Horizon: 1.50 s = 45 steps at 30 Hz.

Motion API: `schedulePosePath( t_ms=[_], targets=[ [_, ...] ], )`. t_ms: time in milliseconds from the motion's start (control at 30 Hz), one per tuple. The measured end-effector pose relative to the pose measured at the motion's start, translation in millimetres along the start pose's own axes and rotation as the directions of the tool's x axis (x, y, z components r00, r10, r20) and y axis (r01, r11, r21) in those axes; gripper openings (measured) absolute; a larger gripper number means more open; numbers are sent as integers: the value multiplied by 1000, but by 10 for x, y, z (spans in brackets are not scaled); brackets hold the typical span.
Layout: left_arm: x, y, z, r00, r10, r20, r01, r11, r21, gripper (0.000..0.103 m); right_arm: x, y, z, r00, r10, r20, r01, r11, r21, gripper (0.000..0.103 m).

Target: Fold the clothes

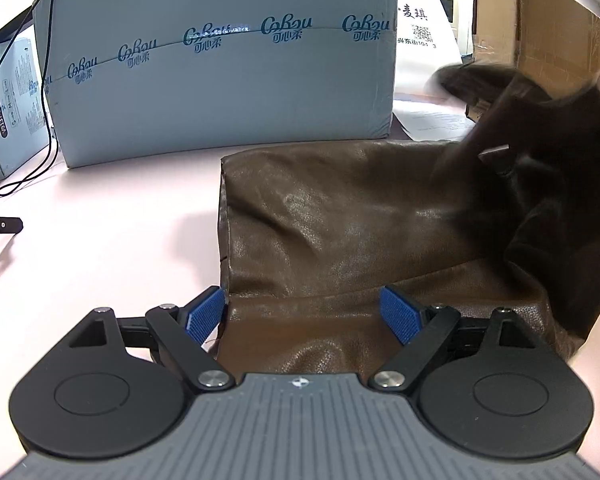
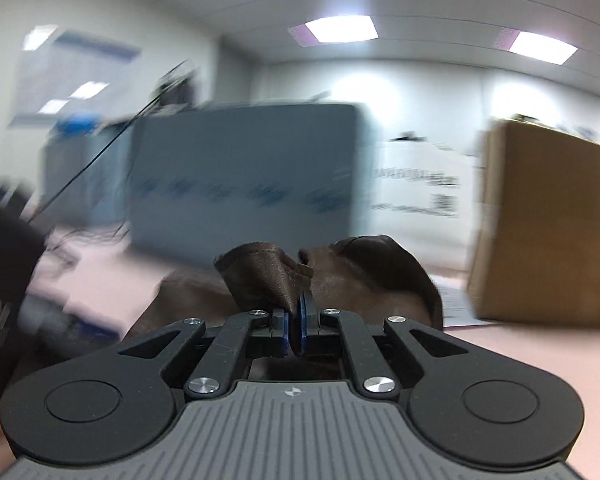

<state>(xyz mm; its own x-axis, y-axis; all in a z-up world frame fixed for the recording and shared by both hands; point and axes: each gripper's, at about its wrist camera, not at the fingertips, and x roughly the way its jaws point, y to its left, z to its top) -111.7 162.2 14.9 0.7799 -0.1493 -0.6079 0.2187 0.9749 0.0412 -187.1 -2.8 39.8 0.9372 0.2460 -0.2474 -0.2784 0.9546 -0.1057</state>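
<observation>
A brown leather garment [image 1: 332,224] lies on the pale pink table [image 1: 100,240] in the left wrist view. My left gripper [image 1: 302,312] is open and low over the garment's near left corner, blue pads either side of the leather. On the right of that view a dark, blurred fold of the garment [image 1: 540,184] is lifted in the air. In the right wrist view my right gripper [image 2: 293,320] is shut on a bunched edge of the brown garment [image 2: 268,276], held up above the table. That view is motion-blurred.
A large light-blue carton [image 1: 220,60] stands just behind the garment, a smaller blue box [image 1: 8,112] at the left with black cables [image 1: 44,152]. A brown cardboard box [image 1: 540,32] and white printed paper [image 1: 424,32] are at the right rear. Bare table lies left of the garment.
</observation>
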Motion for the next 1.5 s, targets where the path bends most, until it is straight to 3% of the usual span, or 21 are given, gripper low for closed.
schedulePosePath(
  t_ms=[167,300,433,467,500,533,567,600,633,667,733,800,967,1100,1500],
  targets=[
    [-18,35,5,1000,-8,-4,8,1000,-12,84,122,253,-106,986,125,-112,-135,987,-89,5],
    [-130,186,13,1000,-9,10,9,999,-46,84,335,341,-103,953,198,-227,-222,971,-84,7],
    [-393,549,-13,989,-69,134,94,977,-191,84,387,383,-102,937,235,-260,-263,962,-77,18],
    [-457,609,-6,978,-112,176,148,967,-207,84,386,373,-99,931,257,-260,-282,957,-66,20],
    [-482,584,24,971,-141,194,177,967,-183,84,380,351,-92,926,280,-253,-302,952,-51,29],
    [-505,554,54,963,-169,211,204,966,-157,84,366,327,-86,921,306,-241,-324,945,-36,48],
    [-503,419,123,958,-197,208,217,973,-81,84,320,293,-76,911,353,-213,-364,931,-13,57],
    [-472,252,194,965,-186,187,193,981,-23,84,266,263,-62,901,392,-185,-398,917,2,77],
    [-439,84,266,971,-172,166,169,985,34,84,193,242,-39,896,415,-157,-419,908,3,86],
    [-373,-53,325,979,-142,146,133,989,70,84,108,219,-14,894,430,-125,-434,901,-5,87],
    [-269,-240,410,987,-104,123,90,989,114,84,-19,158,17,912,401,-89,-404,914,-18,90],
    [-95,-423,501,988,-143,65,134,983,129,82,-73,88,30,929,360,-82,-361,933,-1,92],
    [251,-575,409,986,-151,-63,160,972,171,85,37,-208,7,925,356,-131,-327,924,199,89],
    [321,-449,408,979,-184,-90,191,978,83,85,44,-186,31,931,339,-138,-311,932,188,89],
    [318,-314,310,979,-199,-40,202,977,70,86,48,-192,70,938,314,-148,-289,942,167,89]
  ],
)
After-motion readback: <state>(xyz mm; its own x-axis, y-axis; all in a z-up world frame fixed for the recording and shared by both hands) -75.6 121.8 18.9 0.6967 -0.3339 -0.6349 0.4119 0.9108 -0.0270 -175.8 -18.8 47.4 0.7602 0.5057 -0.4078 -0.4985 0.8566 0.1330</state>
